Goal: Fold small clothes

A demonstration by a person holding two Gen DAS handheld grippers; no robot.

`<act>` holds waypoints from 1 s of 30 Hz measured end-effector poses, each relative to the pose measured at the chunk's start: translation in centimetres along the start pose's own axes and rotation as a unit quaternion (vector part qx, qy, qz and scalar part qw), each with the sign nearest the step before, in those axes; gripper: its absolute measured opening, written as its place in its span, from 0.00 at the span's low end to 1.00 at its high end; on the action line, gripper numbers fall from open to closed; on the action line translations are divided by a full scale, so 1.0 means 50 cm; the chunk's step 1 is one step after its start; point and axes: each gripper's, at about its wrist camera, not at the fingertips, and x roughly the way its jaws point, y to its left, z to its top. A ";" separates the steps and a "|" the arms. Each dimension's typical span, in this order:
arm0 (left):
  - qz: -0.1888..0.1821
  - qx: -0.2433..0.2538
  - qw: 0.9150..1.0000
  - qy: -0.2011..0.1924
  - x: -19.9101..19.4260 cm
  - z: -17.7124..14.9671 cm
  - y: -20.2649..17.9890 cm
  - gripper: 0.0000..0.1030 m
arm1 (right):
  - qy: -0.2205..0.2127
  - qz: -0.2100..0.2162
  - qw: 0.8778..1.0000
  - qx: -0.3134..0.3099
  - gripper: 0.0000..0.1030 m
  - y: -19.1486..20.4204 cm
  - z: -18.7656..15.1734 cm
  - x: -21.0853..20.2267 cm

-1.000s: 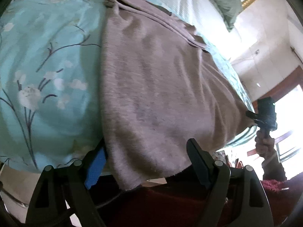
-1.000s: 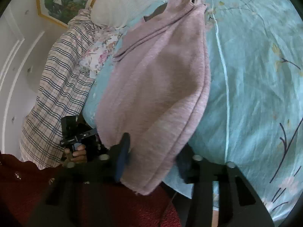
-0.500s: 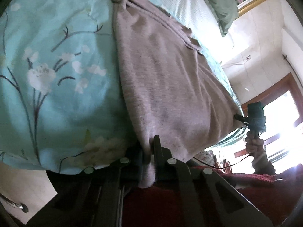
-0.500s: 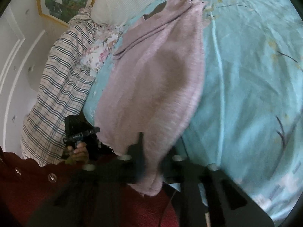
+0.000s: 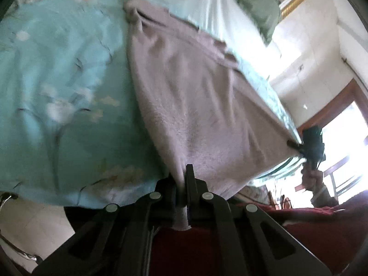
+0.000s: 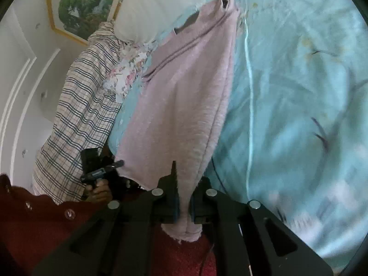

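A mauve knit garment (image 5: 195, 96) lies lengthwise on a light blue floral bedsheet (image 5: 57, 92). My left gripper (image 5: 181, 184) is shut on one near corner of its hem. My right gripper (image 6: 184, 193) is shut on the other near corner of the garment (image 6: 184, 105). The near edge is lifted and stretched between the two grippers. The right gripper shows in the left wrist view (image 5: 310, 142) and the left gripper shows in the right wrist view (image 6: 99, 168). The garment's far end rests bunched near the pillows.
A white pillow (image 6: 156, 9) and a checked cloth (image 6: 78, 119) lie at the head of the bed. A green pillow (image 5: 255, 2) is at the far end. The person's red clothing (image 6: 46, 225) is close below. A framed picture (image 6: 85, 7) hangs on the wall.
Both grippers, open around the hem a second ago, closed on its near corners. The near edge is now raised and pulled taut between them.
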 end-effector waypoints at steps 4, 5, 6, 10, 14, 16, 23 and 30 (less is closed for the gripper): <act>-0.016 -0.026 0.999 -0.044 -0.043 0.016 -0.013 0.03 | -0.004 0.024 1.000 0.002 0.07 0.012 -0.020 -0.005; -0.026 -0.029 0.998 -0.056 -0.053 0.027 -0.018 0.03 | -0.008 0.034 0.999 0.004 0.07 0.016 -0.018 -0.003; -0.030 -0.030 0.997 -0.062 -0.060 0.034 -0.019 0.03 | -0.012 0.042 0.999 0.003 0.07 0.019 -0.014 -0.003; -0.031 -0.010 0.995 -0.098 -0.086 0.109 -0.049 0.03 | -0.047 0.071 0.996 -0.010 0.07 0.049 0.044 -0.015; -0.021 0.012 0.988 -0.154 -0.111 0.213 -0.072 0.03 | -0.095 0.077 0.992 -0.032 0.07 0.081 0.141 -0.033; -0.010 0.023 0.983 -0.180 -0.116 0.281 -0.077 0.03 | -0.118 0.066 0.990 -0.042 0.07 0.092 0.211 -0.034; 0.060 0.022 0.975 -0.213 -0.012 0.570 -0.059 0.03 | -0.163 -0.030 0.985 -0.057 0.07 0.092 0.482 0.048; 0.126 -0.011 0.979 -0.159 0.184 0.773 0.044 0.03 | -0.147 -0.089 0.985 -0.006 0.07 -0.016 0.690 0.176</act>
